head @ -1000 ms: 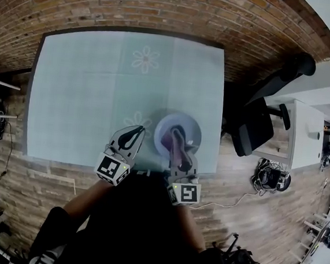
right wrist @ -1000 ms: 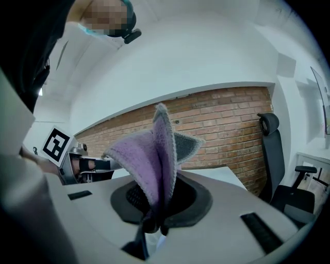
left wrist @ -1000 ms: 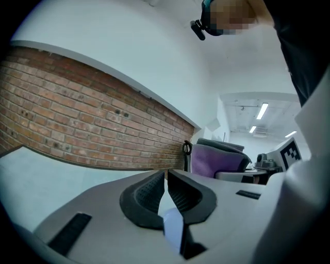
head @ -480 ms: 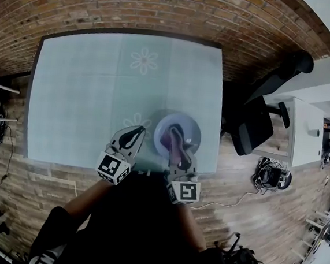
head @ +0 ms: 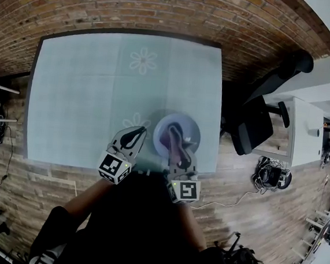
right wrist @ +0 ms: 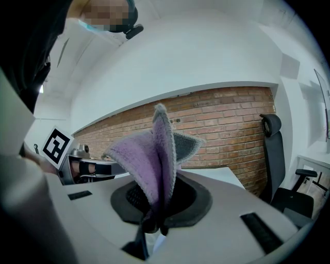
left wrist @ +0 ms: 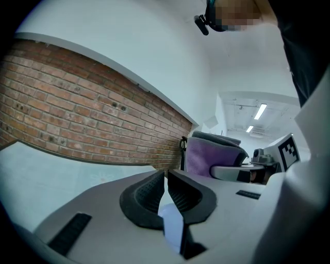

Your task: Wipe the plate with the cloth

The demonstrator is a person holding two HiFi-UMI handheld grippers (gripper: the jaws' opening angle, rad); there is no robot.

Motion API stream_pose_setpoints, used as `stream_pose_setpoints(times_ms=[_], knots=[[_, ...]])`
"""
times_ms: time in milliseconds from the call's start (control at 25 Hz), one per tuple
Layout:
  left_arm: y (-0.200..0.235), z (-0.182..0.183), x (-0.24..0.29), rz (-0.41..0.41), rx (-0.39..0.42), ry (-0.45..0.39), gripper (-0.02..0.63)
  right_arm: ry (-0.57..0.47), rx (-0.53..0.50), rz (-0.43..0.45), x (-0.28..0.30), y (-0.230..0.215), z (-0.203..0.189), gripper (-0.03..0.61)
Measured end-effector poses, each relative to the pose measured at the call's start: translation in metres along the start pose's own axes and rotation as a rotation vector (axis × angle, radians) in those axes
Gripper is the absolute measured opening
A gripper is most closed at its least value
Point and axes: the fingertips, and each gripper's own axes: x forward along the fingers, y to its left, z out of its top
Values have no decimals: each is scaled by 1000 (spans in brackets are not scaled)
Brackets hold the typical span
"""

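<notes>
Right tongs point(right wrist: 160, 200) pinching cloth point(right wrist: 148, 160) (over plate point(head: 192, 127)), left tongs point(left wrist: 166, 193) closed, empty

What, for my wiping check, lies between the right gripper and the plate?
The purple cloth, clamped in the right gripper's jaws, sits over the plate; the head view shows it.

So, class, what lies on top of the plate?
A purple cloth, clamped in the right gripper, is over the middle of the plate. The plate surface beneath both is hidden; only its rim shows.
</notes>
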Motion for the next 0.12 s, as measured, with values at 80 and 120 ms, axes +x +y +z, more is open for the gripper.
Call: stream_pose_setpoints(times_ms=[80,120], knots=[[-2,1,1,-3,2,-2,44,8,1,-9,0,-2,-1,60],[-3,2,2,-4,3,-4,44,12,0,-13,-1,-4,-1,60]])
